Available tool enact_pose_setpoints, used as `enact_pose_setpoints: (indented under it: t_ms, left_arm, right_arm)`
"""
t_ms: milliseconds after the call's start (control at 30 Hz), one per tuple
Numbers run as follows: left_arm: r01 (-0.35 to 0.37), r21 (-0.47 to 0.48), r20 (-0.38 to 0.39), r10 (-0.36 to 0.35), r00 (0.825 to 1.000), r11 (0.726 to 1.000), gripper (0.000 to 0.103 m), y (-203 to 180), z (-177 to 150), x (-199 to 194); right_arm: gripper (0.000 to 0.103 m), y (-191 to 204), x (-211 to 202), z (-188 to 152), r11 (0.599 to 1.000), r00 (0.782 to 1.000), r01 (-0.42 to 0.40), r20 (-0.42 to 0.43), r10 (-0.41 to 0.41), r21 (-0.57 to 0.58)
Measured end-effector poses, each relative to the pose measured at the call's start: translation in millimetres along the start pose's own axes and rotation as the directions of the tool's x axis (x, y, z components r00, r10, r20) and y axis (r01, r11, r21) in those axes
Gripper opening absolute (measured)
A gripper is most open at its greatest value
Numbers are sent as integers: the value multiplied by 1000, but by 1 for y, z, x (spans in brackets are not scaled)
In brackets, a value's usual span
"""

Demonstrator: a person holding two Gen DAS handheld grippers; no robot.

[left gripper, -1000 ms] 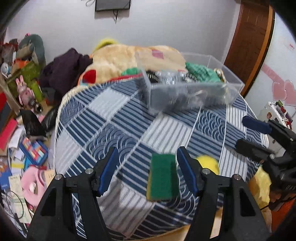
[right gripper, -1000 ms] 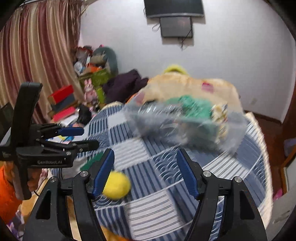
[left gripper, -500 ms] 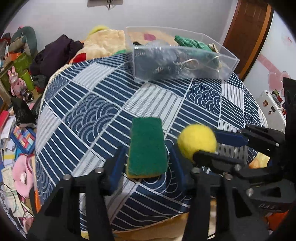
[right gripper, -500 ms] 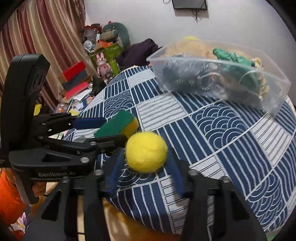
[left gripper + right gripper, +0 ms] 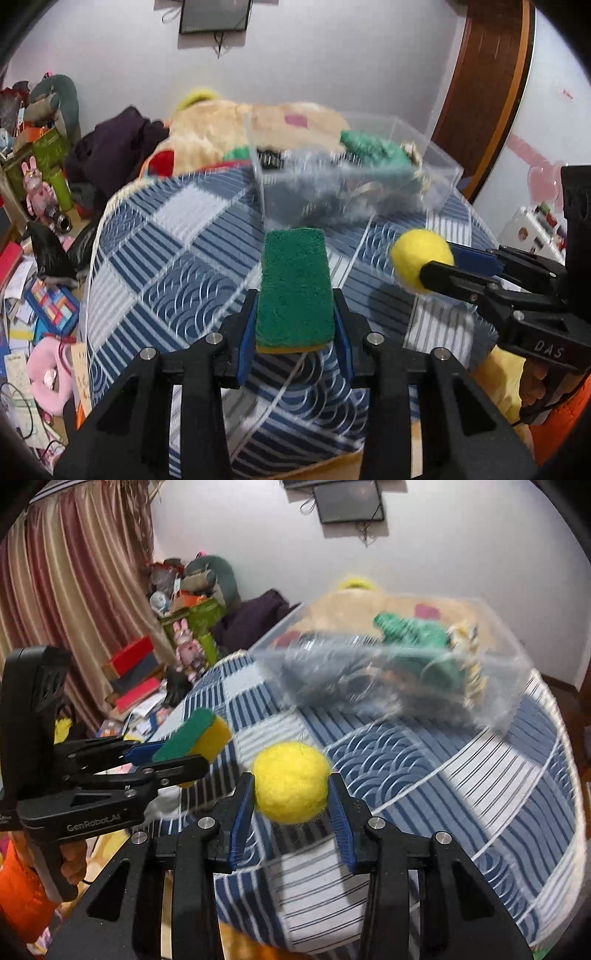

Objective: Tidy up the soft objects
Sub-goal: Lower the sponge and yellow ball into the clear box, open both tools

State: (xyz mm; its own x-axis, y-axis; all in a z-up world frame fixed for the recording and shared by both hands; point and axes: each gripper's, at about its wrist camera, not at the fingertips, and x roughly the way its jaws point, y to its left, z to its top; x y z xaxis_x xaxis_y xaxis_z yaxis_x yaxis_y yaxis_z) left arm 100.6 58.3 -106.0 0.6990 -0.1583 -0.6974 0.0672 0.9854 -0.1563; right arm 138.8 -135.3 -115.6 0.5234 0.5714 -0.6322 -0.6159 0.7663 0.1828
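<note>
- Blue striped cloth point(image 5: 177, 258) covers your round table, with a clear box point(image 5: 354, 184) of soft things at the back.
- Your left gripper point(image 5: 295, 328) squeezes the green sponge point(image 5: 295, 288) above the cloth.
- Your right gripper point(image 5: 291, 805) squeezes the yellow ball point(image 5: 291, 786) beside it.

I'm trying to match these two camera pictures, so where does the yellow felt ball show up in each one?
Left wrist: yellow felt ball at right of centre, clamped in the right gripper.
Right wrist: ball at lower centre, between that gripper's blue pads.
Shared landmark: clear plastic bin behind it in both.
</note>
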Motion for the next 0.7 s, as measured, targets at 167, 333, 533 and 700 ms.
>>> enact_pose_setpoints:
  t_ms: [167,333,533,700]
  left_arm:
    - [37,-29,76,-35,997,999,36,1,31,-7]
    - [44,-19,165,-40,986,999,36,-1,61,-16]
    - [82,-26,172,-77,982,996,37,-1,87,3]
    - [64,-25,129,-60,990,998,36,-2,99,34]
  right_arm:
    - [37,-10,-20,24,999,995,41,91,-42,9]
    - [37,-21,-35,44,996,982,85,170,-87,21]
    - [37,-29,-31,63,990,966,139,217,-142,28]
    - [37,-33,-4,75,990,973,137,184,-139,24]
